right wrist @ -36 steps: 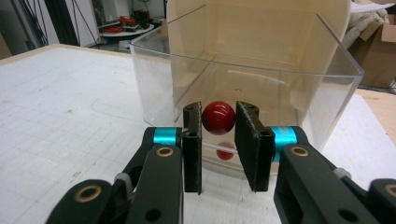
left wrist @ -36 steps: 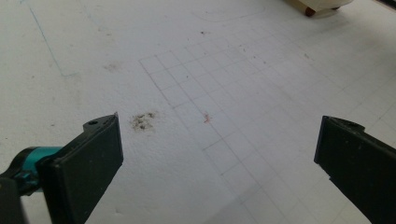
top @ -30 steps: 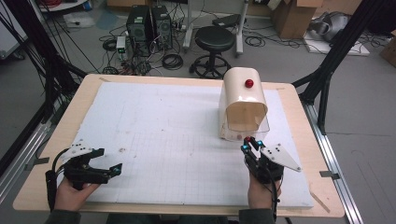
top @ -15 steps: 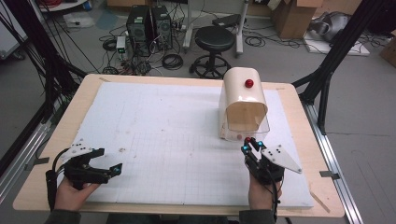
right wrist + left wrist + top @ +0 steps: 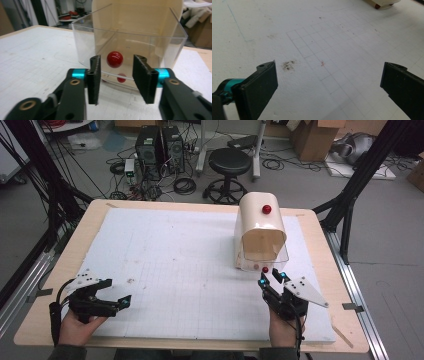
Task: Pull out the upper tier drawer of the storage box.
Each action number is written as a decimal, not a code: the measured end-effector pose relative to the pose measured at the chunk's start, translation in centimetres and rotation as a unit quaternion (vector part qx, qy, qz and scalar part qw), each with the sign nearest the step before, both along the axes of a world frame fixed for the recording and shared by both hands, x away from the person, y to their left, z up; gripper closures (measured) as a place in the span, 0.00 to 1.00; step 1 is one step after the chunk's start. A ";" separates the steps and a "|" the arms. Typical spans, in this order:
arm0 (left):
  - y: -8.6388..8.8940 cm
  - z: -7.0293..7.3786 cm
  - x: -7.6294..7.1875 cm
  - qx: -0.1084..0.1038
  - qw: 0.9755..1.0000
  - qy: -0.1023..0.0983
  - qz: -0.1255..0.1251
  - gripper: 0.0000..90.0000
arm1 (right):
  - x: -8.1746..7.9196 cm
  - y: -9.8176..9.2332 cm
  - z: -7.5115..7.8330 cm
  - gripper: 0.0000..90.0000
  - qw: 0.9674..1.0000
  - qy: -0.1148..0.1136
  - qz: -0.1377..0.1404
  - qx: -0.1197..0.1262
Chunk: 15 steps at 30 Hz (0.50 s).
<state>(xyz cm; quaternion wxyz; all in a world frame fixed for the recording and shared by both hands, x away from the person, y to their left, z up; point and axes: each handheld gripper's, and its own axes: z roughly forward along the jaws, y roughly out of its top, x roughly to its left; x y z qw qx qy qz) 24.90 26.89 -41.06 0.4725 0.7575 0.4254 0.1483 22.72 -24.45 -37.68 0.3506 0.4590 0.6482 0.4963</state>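
Note:
A cream box [image 5: 260, 220] with a rounded top and a red ball knob [image 5: 267, 209] stands at the table's right. Its clear plastic front [image 5: 265, 255] carries a small red knob [image 5: 265, 269] low down. My right gripper [image 5: 272, 277] sits just before that front, open. In the right gripper view the red knob [image 5: 115, 59] lies a little beyond the gripper [image 5: 117, 72], centred in the gap between the jaws and untouched, on the clear front [image 5: 150, 47]. My left gripper [image 5: 125, 301] rests open at the near left, holding nothing, over the white sheet [image 5: 329, 77].
A white gridded sheet [image 5: 175, 255] covers the wooden table [image 5: 65, 270]. It bears a dark smudge [image 5: 288, 65]. The box's corner [image 5: 382, 2] shows far off in the left gripper view. A stool [image 5: 229, 162], computers and cables stand on the floor behind.

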 end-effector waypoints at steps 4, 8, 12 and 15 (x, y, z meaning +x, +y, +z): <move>0.0 0.0 0.0 0.000 1.000 0.000 -0.002 0.02 | -0.2 -0.7 0.2 0.50 1.000 0.009 0.025 -0.001; -0.1 -0.1 0.0 -0.001 1.000 0.002 -0.004 0.02 | -0.3 -1.3 0.1 0.44 0.999 0.014 0.044 0.011; -0.1 -0.1 0.0 -0.002 1.000 0.002 -0.007 0.02 | -0.3 -2.1 -0.1 0.31 0.997 0.026 0.065 0.015; -0.2 -0.1 0.0 -0.004 1.000 0.004 -0.009 0.02 | -0.1 -2.6 -0.3 0.29 0.996 0.039 0.074 0.007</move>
